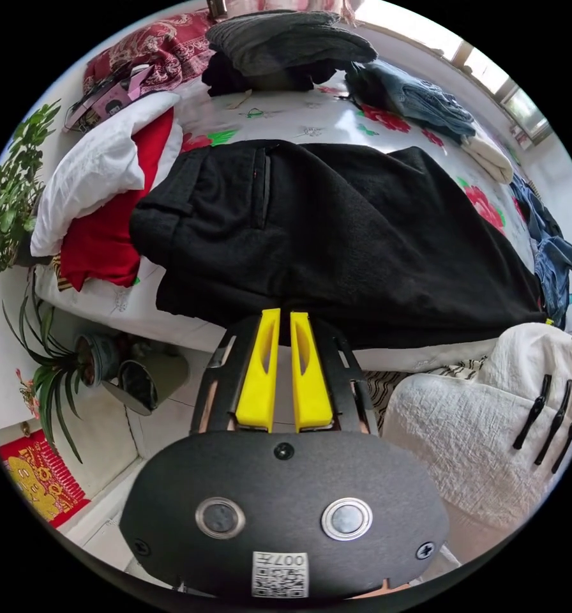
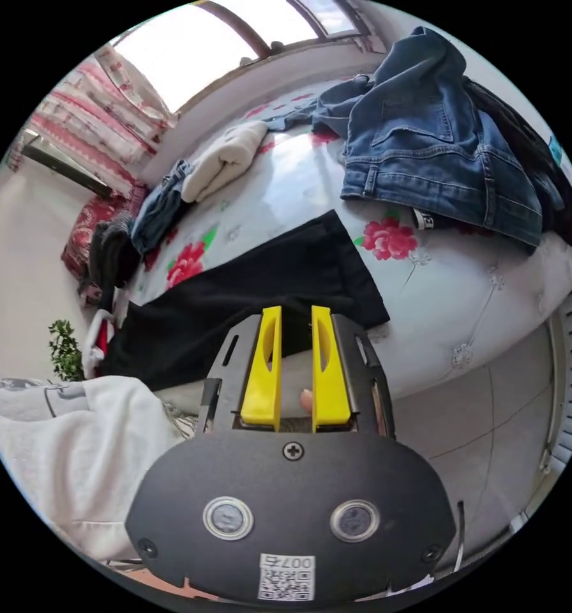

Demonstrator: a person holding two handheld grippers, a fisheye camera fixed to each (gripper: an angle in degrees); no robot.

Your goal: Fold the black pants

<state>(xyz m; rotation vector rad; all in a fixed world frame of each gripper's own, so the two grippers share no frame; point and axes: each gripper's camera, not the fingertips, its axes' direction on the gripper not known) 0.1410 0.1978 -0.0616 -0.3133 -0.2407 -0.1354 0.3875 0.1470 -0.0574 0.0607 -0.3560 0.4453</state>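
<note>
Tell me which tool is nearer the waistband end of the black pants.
Left. The left tool sits at the bed edge by the upper part of the black pants, near the waistband and pocket. The right tool is at the leg-hem end.

Black pants [image 1: 337,236]: spread flat on the floral-printed white bed [image 1: 311,121], along its near edge. Behind them, a stack of folded grey and black clothes [image 1: 286,45]. In the right gripper view, crumpled blue denim jeans [image 2: 426,140] lie beyond the pants' hem end (apart from it); a rolled cream towel [image 2: 222,159] lies farther back, toward the window.
</note>
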